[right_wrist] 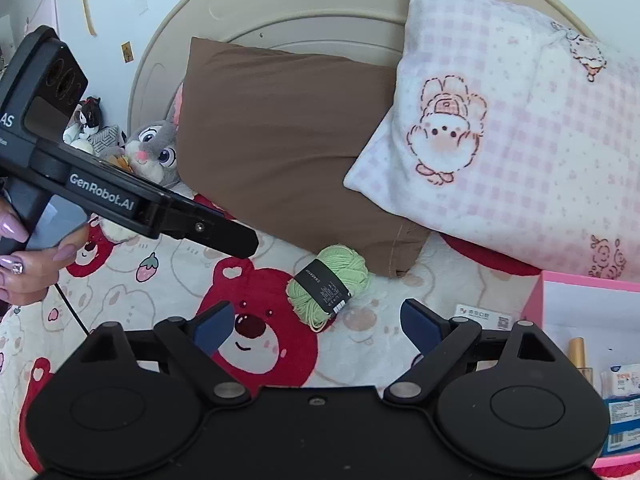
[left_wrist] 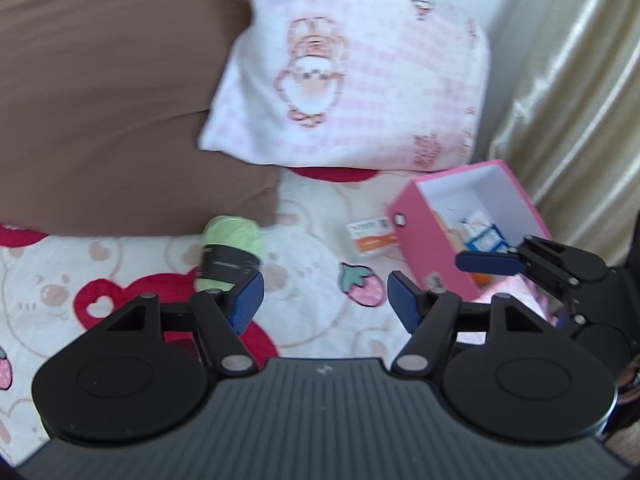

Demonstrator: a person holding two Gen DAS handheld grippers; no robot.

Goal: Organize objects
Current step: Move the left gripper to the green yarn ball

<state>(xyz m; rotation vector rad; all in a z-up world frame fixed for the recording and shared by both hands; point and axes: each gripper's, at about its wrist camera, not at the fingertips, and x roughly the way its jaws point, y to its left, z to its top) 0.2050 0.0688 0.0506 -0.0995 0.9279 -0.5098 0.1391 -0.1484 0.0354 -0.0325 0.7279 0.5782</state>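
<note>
Green yarn [right_wrist: 328, 283] is seen lying on the bed [right_wrist: 168, 280] just ahead of the right claw [right_wrist: 316, 330] and ahead-left of the left claw [left_wrist: 324, 300]; both claws are held apart, empty.

Item count, both views combined:

- Pillows: two. One brown pillow [right_wrist: 280, 148], one pink-checked pillow [right_wrist: 512, 152].
- Yarn balls: one, green [right_wrist: 332, 284].
- Boxes: one, pink [left_wrist: 436, 232], open at the top.
- Cards: one white-and-orange card [left_wrist: 370, 236] on the blanket [right_wrist: 380, 320].
- Plush toys: one grey rabbit [right_wrist: 154, 152]; at least one more small doll [right_wrist: 86, 120] behind it, exact number unclear.
- Grippers: two. Left gripper [left_wrist: 324, 296], right gripper [right_wrist: 318, 326].
- Packets inside the box: several; count not resolvable.
</note>
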